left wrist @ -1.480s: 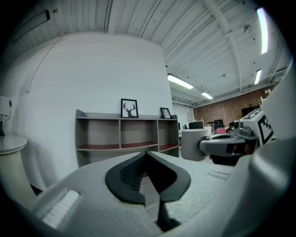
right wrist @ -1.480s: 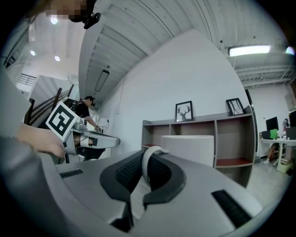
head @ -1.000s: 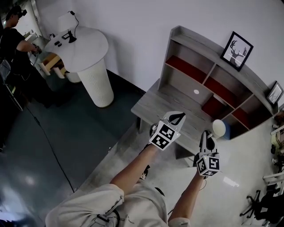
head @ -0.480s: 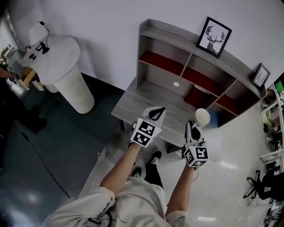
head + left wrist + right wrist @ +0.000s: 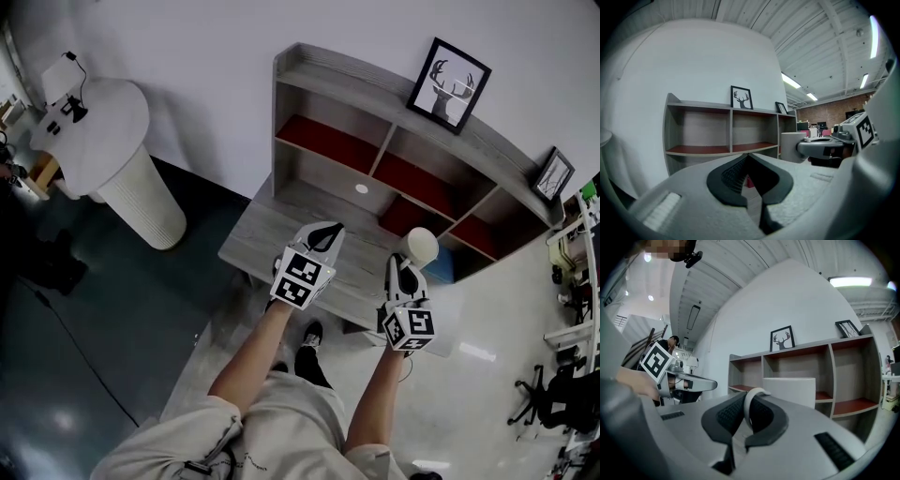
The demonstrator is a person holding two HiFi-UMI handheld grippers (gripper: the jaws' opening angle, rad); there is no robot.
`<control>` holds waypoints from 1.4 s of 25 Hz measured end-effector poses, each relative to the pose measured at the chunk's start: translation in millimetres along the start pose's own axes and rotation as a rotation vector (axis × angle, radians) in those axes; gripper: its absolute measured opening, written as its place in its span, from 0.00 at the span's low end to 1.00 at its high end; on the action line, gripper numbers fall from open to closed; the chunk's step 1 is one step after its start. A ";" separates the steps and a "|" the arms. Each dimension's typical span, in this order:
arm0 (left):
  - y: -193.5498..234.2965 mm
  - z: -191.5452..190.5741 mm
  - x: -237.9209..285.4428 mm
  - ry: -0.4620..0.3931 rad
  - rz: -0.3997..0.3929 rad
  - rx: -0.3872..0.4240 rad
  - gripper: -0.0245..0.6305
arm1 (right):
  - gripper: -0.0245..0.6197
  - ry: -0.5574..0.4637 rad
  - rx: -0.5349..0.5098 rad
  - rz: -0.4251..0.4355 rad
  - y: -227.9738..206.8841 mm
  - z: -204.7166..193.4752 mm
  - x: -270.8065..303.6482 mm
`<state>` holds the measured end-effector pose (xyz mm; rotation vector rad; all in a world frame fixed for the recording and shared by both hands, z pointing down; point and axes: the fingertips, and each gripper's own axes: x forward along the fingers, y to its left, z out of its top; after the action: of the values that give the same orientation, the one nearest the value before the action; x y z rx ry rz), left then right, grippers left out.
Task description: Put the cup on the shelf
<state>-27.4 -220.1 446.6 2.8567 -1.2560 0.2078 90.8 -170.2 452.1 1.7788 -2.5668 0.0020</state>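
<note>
You had one cup (image 5: 422,246), one shelf (image 5: 394,150) and two framed pictures (image 5: 448,73) on the shelf's top edge. Your right hand-held gripper (image 5: 406,270) was clamped on the cup's handle. The cup sat just beyond its jaws, raised over the tabletop (image 5: 267,234) near its right edge, short of the shelf. Your left hand-held gripper (image 5: 323,234) had its jaws closed together on nothing.

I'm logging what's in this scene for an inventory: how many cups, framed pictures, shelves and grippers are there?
cup: 1
framed pictures: 2, deer picture and small picture
shelf: 1
grippers: 2, left gripper and right gripper
Total: 6
</note>
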 end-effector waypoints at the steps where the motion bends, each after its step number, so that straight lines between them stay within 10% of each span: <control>1: 3.6 -0.5 7.6 -0.002 0.004 -0.007 0.05 | 0.06 0.000 -0.004 0.002 -5.4 0.6 7.2; 35: 17.8 33.5 238.5 0.037 -0.061 0.032 0.05 | 0.06 0.022 -0.038 0.075 -171.1 -1.1 163.8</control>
<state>122.8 -409.1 443.0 2.8983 -1.1684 0.2809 193.6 -383.7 454.2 1.6601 -2.5980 -0.0256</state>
